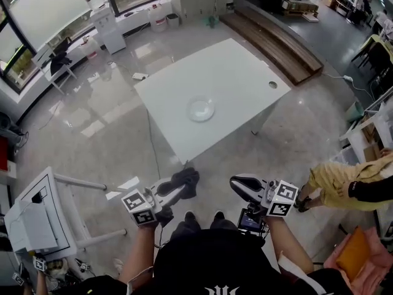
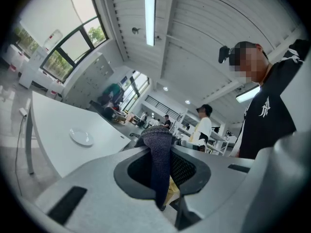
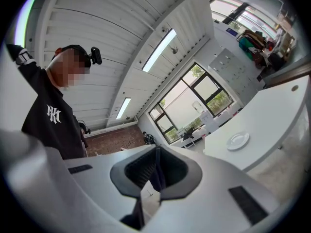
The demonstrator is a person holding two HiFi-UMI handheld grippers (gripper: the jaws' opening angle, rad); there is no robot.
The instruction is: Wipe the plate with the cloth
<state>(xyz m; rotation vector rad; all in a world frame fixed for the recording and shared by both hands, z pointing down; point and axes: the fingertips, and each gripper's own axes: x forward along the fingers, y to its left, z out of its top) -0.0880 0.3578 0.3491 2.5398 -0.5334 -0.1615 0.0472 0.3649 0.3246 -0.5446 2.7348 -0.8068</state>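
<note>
A pale round plate (image 1: pixel 201 109) lies near the middle of the white table (image 1: pixel 233 72), well ahead of both grippers. My left gripper (image 1: pixel 177 192) is held low over the floor, short of the table's near corner, shut on a dark cloth (image 1: pixel 188 179) that bunches out past its tips. In the left gripper view the cloth (image 2: pixel 158 152) hangs between the jaws, and the plate (image 2: pixel 81 137) shows far off to the left. My right gripper (image 1: pixel 237 184) is shut with nothing in it; its jaws meet in the right gripper view (image 3: pixel 156 153), with the plate (image 3: pixel 238 141) off to the right.
A person in yellow (image 1: pixel 344 180) is at the right, near my right gripper. A white stand (image 1: pixel 40 217) sits at the lower left. A wooden platform (image 1: pixel 276 35) runs behind the table. A cable (image 1: pixel 152 146) trails on the floor by the table leg.
</note>
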